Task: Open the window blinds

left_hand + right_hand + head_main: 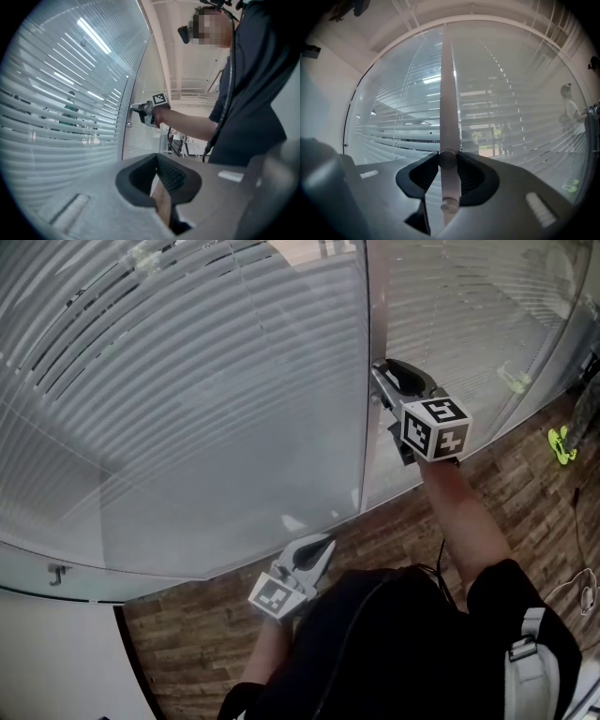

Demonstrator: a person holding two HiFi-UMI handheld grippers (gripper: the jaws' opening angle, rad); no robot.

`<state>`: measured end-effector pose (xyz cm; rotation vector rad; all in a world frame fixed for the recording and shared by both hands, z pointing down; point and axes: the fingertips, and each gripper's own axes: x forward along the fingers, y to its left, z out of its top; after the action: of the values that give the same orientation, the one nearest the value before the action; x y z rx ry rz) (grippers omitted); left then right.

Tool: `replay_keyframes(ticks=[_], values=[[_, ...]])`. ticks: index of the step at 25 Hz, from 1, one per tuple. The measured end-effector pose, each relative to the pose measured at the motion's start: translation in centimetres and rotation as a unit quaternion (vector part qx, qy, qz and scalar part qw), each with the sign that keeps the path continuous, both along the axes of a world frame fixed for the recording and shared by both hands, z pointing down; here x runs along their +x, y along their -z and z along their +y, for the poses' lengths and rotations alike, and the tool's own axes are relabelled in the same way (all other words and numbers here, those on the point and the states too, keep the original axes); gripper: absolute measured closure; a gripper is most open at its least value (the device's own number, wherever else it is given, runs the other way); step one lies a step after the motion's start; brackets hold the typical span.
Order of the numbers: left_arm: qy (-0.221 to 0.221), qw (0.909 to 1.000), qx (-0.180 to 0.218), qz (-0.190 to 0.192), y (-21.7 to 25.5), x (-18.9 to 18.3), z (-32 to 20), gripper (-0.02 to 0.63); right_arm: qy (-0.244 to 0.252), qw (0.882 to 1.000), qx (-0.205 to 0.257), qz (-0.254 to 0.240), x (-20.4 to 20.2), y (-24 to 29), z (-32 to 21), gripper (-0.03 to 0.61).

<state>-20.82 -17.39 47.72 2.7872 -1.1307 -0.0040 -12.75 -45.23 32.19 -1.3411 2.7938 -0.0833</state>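
A: Status of the left gripper (pixel 157 158)?

B: Low over the wooden floor (pixel 394 531), near the foot of the glass wall (pixel 234 502). Its jaws are together with nothing between them.

A: And the right gripper (pixel 382 376)?

B: Higher up and level, at arm's length. It is clamped on a small round knob (pixel 447 159) that sticks out of the upright post (pixel 446 93) between two panes.

A: Where are the blinds (pixel 141 381)?

B: Behind the glass, on both sides of that post. The slats are tilted, and strips of the room beyond show between them.
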Motion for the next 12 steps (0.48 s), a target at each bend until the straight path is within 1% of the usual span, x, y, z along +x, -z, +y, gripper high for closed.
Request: replay_keyframes(ticks=[12], values=[[0.003, 1.0000, -0.003, -0.001, -0.27, -0.12, 0.07, 0.609, 0.002, 1.000, 0.000, 0.004, 0.02, -0.02, -0.02, 0.451]])
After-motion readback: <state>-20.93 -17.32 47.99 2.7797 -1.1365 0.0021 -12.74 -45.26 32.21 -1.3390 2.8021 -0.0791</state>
